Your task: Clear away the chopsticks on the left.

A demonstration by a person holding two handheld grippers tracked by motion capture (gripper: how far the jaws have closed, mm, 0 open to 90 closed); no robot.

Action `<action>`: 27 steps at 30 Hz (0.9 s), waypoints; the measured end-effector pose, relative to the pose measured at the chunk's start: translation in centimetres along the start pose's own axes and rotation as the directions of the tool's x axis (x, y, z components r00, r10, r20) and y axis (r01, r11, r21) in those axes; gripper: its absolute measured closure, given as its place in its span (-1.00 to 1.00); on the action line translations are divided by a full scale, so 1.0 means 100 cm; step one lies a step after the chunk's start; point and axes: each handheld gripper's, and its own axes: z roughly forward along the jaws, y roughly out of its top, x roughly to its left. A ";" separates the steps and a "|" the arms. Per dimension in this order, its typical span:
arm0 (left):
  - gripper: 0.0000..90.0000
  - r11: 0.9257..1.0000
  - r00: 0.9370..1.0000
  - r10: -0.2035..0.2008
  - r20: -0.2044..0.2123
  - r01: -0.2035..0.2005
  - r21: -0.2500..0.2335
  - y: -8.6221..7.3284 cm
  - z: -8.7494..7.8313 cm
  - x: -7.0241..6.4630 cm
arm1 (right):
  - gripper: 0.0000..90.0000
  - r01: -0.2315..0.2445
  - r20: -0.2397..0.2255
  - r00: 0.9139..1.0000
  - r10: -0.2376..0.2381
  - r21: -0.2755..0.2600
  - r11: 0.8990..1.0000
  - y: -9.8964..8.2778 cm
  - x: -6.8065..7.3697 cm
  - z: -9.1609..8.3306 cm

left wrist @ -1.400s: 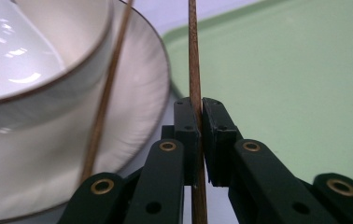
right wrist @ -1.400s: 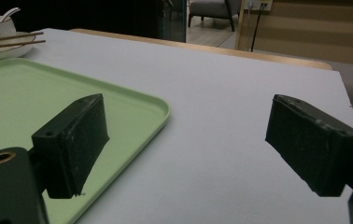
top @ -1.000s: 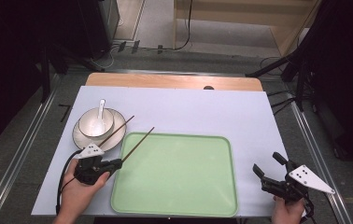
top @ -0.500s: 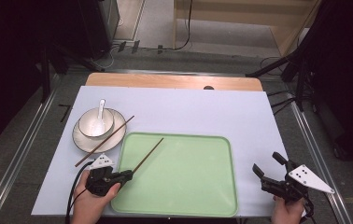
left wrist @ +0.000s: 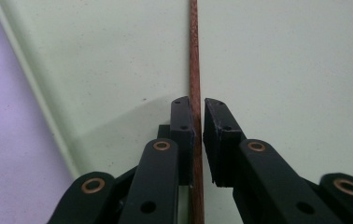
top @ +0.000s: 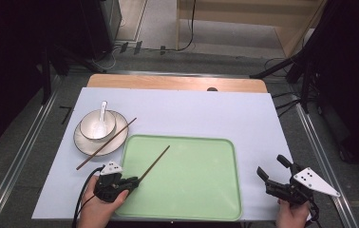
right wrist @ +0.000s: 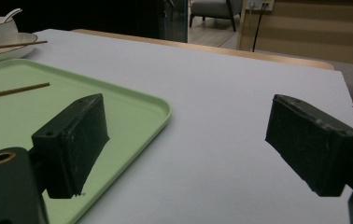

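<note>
My left gripper (left wrist: 198,109) is loosening on a chopstick (top: 155,162) over the tray (top: 206,199), stick between jaws. My right gripper (top: 277,172) is gaping wide, w/ nothing in it. No readable writing anywhere.

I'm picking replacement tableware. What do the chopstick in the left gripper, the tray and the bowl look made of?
Chopstick: probably wood or bamboo, reddish-brown with a fine grainy, matt surface.
Tray: likely plastic, an even pale green, smooth and matt, with a rounded moulded rim.
Bowl: looks like glazed white ceramic, slightly glossy, though melamine cannot be ruled out.
</note>
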 end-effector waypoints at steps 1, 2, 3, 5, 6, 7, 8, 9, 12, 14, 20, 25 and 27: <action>0.81 1.000 1.000 -0.001 0.007 0.001 0.000 0.000 0.000 0.001 | -0.71 -0.001 0.000 1.000 0.001 0.000 1.000 0.000 0.000 0.000; 0.79 1.000 1.000 -0.002 0.019 0.002 0.003 0.000 0.000 0.001 | -0.71 0.000 0.000 1.000 0.000 0.000 1.000 0.000 0.000 0.000; 0.73 1.000 0.999 -0.004 0.032 0.004 0.002 0.001 -0.001 0.002 | -0.71 0.001 0.000 1.000 -0.001 0.001 1.000 0.000 0.000 0.000; 0.50 1.000 1.000 0.017 0.007 -0.017 -0.009 0.002 -0.002 0.003 | -0.71 0.002 0.001 1.000 -0.002 -0.001 1.000 0.000 0.000 0.000; 0.41 0.999 1.000 0.026 -0.003 -0.026 -0.028 0.004 -0.003 0.004 | -0.71 0.002 0.001 1.000 -0.002 -0.001 1.000 0.000 0.000 0.000; 0.40 0.999 1.000 0.007 0.013 -0.006 -0.051 0.006 -0.004 0.006 | -0.71 0.002 0.001 1.000 -0.002 -0.001 1.000 0.000 0.000 -0.001; 0.43 0.998 0.999 -0.005 0.035 0.008 -0.070 0.009 -0.005 0.008 | -0.71 0.002 0.001 1.000 -0.002 -0.001 1.000 0.000 -0.001 -0.001; 0.48 0.996 1.000 -0.002 0.031 0.005 -0.087 0.013 -0.005 0.008 | -0.71 0.000 0.001 1.000 0.000 -0.001 1.000 0.000 -0.001 0.000; 0.78 0.995 0.999 0.016 0.049 -0.011 -0.099 0.029 0.003 0.001 | -0.71 -0.002 0.000 1.000 0.002 0.003 1.000 0.000 -0.001 0.001; 0.92 0.997 0.997 0.037 0.067 -0.032 -0.074 0.037 0.014 -0.006 | -0.71 -0.001 -0.002 1.000 0.001 0.006 1.000 0.000 -0.001 0.001; 1.00 0.998 0.997 0.066 0.032 -0.067 0.009 0.052 0.047 -0.016 | -0.71 0.003 -0.004 1.000 -0.003 0.008 1.000 -0.001 0.000 0.002; 1.00 0.997 0.997 0.074 0.005 -0.074 0.003 0.053 0.054 -0.016 | -0.71 0.002 -0.005 1.000 -0.002 0.011 1.000 -0.001 0.000 0.002; 1.00 0.998 0.998 0.064 -0.013 -0.064 -0.001 0.052 0.051 -0.012 | -0.71 0.004 -0.007 1.000 -0.004 0.013 1.000 -0.001 0.000 0.003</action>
